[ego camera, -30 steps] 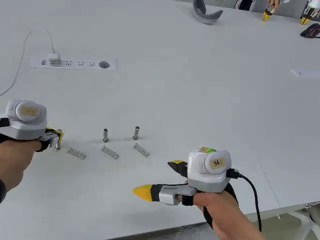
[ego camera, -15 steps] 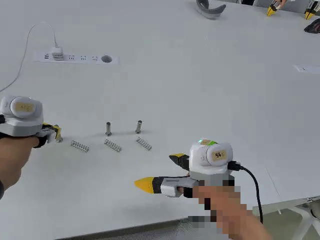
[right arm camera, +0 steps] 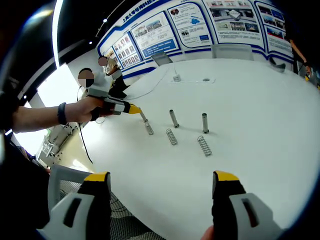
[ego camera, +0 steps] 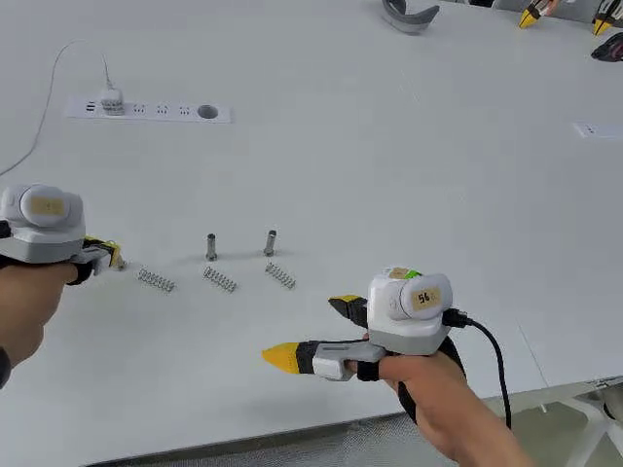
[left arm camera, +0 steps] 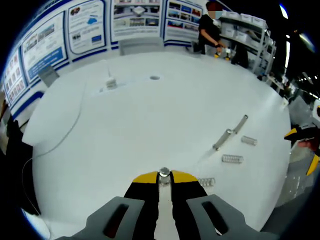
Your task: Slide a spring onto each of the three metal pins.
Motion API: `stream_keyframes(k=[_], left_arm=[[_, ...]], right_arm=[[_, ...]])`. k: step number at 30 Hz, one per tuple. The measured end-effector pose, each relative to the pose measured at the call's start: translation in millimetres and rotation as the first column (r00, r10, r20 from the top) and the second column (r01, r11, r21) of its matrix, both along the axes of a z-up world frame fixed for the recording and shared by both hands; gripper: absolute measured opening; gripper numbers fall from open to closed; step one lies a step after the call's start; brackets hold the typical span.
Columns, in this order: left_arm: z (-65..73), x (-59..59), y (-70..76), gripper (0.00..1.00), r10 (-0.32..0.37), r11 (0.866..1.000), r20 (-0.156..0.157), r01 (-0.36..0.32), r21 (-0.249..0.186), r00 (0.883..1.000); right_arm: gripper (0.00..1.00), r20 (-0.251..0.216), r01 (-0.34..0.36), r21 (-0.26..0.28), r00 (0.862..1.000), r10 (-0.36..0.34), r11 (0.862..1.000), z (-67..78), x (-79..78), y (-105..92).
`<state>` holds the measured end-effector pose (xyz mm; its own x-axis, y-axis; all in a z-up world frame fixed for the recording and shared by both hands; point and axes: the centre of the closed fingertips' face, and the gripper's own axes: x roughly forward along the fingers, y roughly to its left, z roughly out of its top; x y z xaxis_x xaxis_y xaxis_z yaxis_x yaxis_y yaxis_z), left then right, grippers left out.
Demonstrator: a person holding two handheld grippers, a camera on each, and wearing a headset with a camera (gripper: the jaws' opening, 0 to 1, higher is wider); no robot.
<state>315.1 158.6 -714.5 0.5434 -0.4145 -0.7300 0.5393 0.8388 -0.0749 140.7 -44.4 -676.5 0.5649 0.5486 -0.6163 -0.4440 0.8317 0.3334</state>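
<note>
My left gripper [ego camera: 107, 255] [left arm camera: 163, 176] is shut on a small metal pin [left arm camera: 163, 175] at the left of the white table; in the right gripper view this pin [right arm camera: 143, 116] slants down toward the table. Two more pins [ego camera: 211, 246] [ego camera: 271, 242] stand upright to its right. Three springs [ego camera: 156, 281] [ego camera: 219, 279] [ego camera: 280, 276] lie in a row just in front of the pins. My right gripper [ego camera: 310, 331] [right arm camera: 161, 177] hovers open nearer the front edge, with nothing between its yellow tips, pointing left toward the springs [right arm camera: 171, 136].
A white power strip [ego camera: 146, 112] with a plugged charger and cable lies at the back left. A grey curved object [ego camera: 409, 15] and other yellow-tipped grippers [ego camera: 533, 15] sit at the far edge. The table's front edge [ego camera: 292, 438] runs just below my right hand.
The head view has shifted slightly. Both grippers stand much as before, the left shut on its pin and the right open.
</note>
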Motion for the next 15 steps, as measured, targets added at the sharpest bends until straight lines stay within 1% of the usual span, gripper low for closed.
stream_keyframes(k=[15], left_arm=[[-1.5, 1.1, -23.2, 0.07, -0.036, 0.999, 0.003, 0.036, -0.012, 0.999]], right_arm=[[0.85, -0.003, 0.016, 0.003, 1.000, -0.016, 1.000, -1.8, -0.3, -4.8]])
